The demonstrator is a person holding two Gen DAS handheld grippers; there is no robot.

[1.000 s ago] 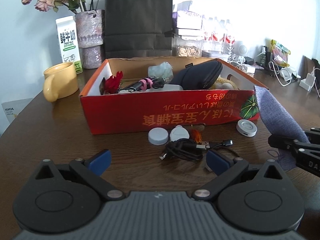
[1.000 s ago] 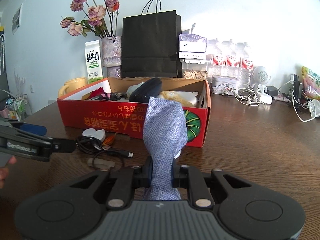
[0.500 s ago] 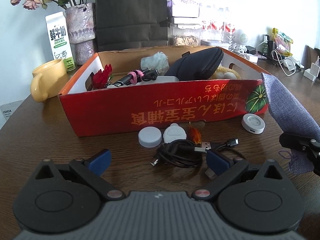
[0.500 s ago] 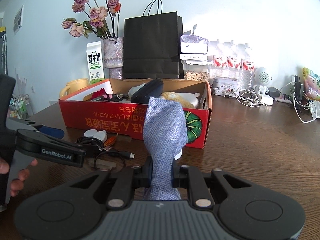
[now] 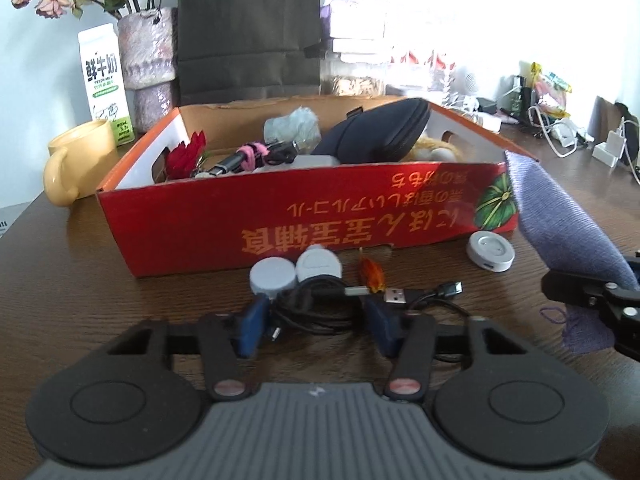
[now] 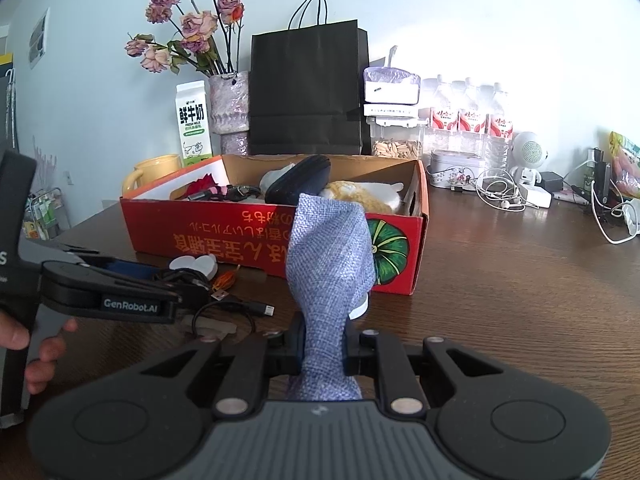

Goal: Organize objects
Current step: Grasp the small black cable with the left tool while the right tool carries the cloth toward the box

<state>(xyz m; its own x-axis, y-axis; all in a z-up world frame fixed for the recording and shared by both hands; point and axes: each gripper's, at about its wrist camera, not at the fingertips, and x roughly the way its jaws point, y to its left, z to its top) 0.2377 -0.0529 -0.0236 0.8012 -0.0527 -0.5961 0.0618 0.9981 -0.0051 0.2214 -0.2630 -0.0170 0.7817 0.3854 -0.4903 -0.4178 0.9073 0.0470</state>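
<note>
Closing around the coiled black USB cable (image 5: pixel 316 308) on the worktop (image 5: pixel 120 300) before the red box (image 5: pixel 280 220), the left tool (image 5: pixel 316 320) is best kept low and centred, while the right tool (image 6: pixel 322 354) is clamped on the blue fabric pouch (image 6: pixel 330 264).

The left gripper (image 5: pixel 318 320) points downward, its jaws closing around something between them. The right gripper (image 6: pixel 323 354) stays level-low, jaws clamped tight.

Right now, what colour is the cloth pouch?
Blue-grey woven cloth pouch, clearest in the right wrist view.
</note>
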